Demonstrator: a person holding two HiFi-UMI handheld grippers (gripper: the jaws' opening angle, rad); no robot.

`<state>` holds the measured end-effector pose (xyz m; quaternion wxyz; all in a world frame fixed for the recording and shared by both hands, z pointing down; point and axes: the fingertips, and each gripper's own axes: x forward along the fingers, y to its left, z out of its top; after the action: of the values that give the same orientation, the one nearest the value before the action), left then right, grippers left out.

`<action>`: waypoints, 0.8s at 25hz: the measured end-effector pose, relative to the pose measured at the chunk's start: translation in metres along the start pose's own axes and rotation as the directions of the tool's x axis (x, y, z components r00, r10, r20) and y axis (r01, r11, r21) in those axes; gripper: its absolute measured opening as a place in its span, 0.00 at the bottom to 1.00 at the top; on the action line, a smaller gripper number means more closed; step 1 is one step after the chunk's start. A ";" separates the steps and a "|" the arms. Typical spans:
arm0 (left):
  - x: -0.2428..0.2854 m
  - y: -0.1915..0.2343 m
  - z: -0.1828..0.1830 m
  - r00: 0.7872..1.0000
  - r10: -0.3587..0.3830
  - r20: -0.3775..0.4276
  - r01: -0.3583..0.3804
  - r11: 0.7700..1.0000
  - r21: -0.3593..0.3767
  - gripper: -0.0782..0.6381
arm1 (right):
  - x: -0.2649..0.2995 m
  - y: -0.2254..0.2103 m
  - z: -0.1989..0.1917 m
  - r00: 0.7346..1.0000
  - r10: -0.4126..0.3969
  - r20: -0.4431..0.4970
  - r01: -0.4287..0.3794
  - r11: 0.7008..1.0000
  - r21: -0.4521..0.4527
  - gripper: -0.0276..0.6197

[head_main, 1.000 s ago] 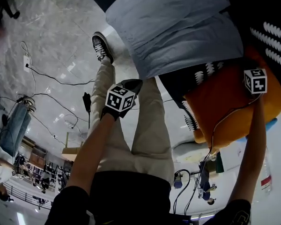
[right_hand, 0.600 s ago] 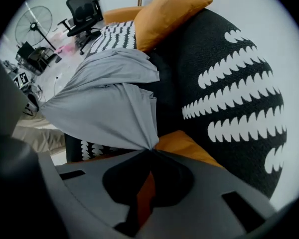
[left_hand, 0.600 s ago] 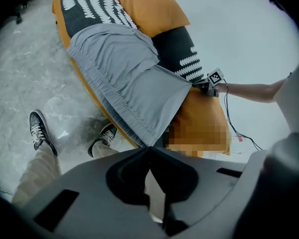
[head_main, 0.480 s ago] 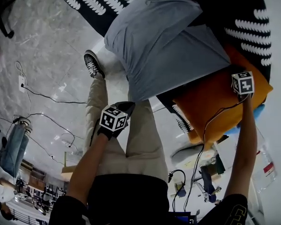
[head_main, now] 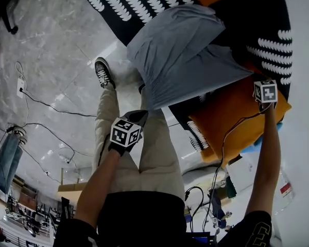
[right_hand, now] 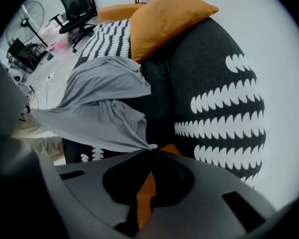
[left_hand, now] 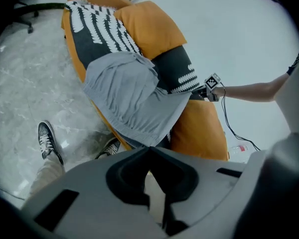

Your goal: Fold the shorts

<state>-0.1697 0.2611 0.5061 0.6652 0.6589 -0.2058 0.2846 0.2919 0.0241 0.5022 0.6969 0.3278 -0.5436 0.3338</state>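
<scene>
Grey shorts (head_main: 185, 55) held above a sofa (head_main: 232, 115).
Left gripper (left_hand: 149, 148) and right gripper (right_hand: 150, 151) each pinch a shorts edge in closed fingers.

Both arms stretch forward, well apart. The left gripper (left_hand: 149, 148) and right gripper (right_hand: 152, 149) point downward, each with jaws pinched together on the shorts (head_main: 180, 60).

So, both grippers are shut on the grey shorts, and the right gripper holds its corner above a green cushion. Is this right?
Not quite. The cushion is orange, not green; the head view shows it beneath the right gripper. The rest stands: the left gripper and the right one are both shut on the grey shorts.
</scene>
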 end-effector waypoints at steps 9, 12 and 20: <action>-0.041 0.053 0.075 0.978 0.076 0.194 -0.064 0.996 -0.068 0.13 | 0.002 -0.007 0.156 0.988 -0.087 0.129 0.091 0.995 -0.028 0.07; -0.056 0.075 0.100 0.969 0.101 0.224 -0.086 0.994 -0.073 0.13 | 0.003 -0.002 0.214 0.980 -0.095 0.176 0.107 0.993 -0.058 0.07; -0.079 0.132 0.163 0.932 0.167 0.322 -0.120 0.980 -0.160 0.13 | -0.003 0.006 0.347 0.958 -0.128 0.255 0.158 0.982 -0.100 0.07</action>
<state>-0.2979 0.0864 0.5626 0.6419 0.6334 -0.3822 0.2019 0.0991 -0.2570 0.5672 0.6642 0.3631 -0.6202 0.2059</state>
